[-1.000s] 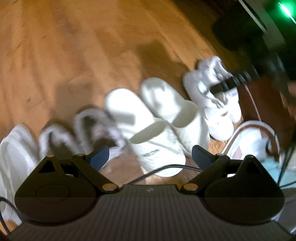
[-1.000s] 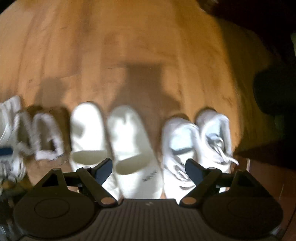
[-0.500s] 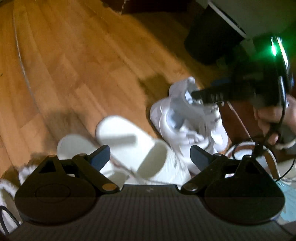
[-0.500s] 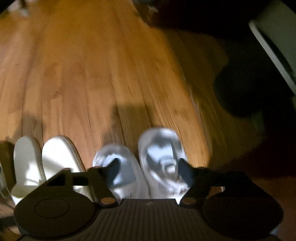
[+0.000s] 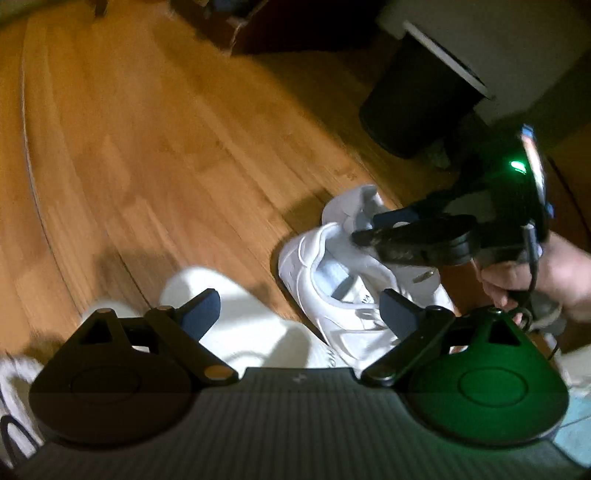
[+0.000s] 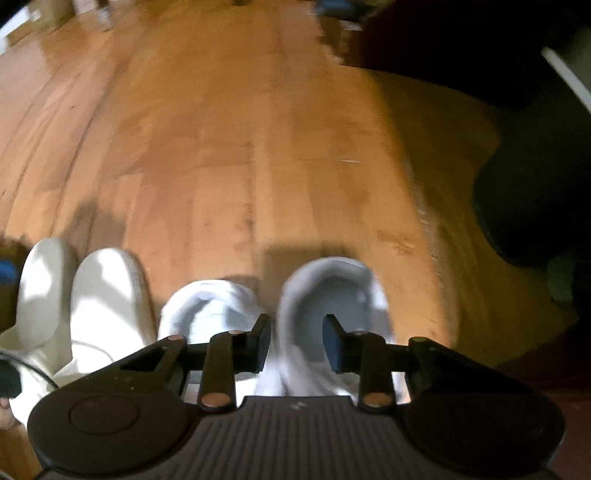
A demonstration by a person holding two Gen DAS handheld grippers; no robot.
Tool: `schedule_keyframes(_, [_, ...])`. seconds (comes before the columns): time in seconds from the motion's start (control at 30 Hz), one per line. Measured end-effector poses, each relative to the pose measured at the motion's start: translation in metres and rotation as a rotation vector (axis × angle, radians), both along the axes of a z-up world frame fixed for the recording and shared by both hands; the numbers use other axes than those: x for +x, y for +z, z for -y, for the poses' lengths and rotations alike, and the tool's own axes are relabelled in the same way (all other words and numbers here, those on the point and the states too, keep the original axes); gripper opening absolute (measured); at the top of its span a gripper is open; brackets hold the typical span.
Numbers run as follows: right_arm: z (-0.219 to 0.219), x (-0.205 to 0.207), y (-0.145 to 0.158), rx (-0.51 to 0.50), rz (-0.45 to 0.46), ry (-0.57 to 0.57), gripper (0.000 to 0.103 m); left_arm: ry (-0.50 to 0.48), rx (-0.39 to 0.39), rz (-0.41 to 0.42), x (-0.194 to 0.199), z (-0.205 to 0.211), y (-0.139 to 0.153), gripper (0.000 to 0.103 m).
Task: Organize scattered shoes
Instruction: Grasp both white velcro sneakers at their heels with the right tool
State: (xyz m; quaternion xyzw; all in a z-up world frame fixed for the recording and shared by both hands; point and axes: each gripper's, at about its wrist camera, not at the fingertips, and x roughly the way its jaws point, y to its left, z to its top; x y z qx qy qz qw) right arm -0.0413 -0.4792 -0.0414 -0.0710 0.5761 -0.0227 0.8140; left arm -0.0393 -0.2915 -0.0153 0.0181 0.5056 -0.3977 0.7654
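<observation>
A pair of white sneakers (image 5: 343, 291) stands on the wooden floor beside a pair of white slides (image 5: 251, 325). My left gripper (image 5: 299, 314) is open and empty, hovering above the slides and sneakers. My right gripper (image 6: 297, 343) is half closed, its pads straddling the heel wall of the right sneaker (image 6: 328, 291); the left sneaker (image 6: 214, 310) sits beside it. In the left wrist view the right gripper (image 5: 373, 229) reaches into the sneakers' heels. The slides (image 6: 107, 299) lie left of the sneakers.
A dark bin (image 5: 417, 99) stands on the floor behind the sneakers, also dark at right in the right wrist view (image 6: 535, 206). Dark furniture (image 5: 295, 22) lines the back. More white footwear (image 5: 14, 391) shows at the left edge. Wooden floor (image 6: 240, 147) stretches ahead.
Both grippers moved right along the shoe row to the sneakers. The right gripper dropped to the sneaker heels and its jaws narrowed around the right sneaker's heel wall.
</observation>
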Motion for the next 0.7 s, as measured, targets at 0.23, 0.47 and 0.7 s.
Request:
schedule_keyframes(0.23, [-0.001, 0.009, -0.021, -0.035, -0.038, 0.001, 0.047, 0.007, 0.021, -0.030, -0.002, 0.008, -0.003, 0.094])
schedule_keyframes(0.47, [-0.008, 0.015, -0.035, -0.047, -0.031, 0.008, 0.049, 0.052, 0.062, -0.058, 0.002, 0.007, -0.009, 0.095])
schedule_keyframes(0.7, [-0.011, 0.027, -0.046, -0.051, -0.022, 0.026, 0.053, 0.080, 0.063, -0.082, 0.007, 0.008, -0.015, 0.095])
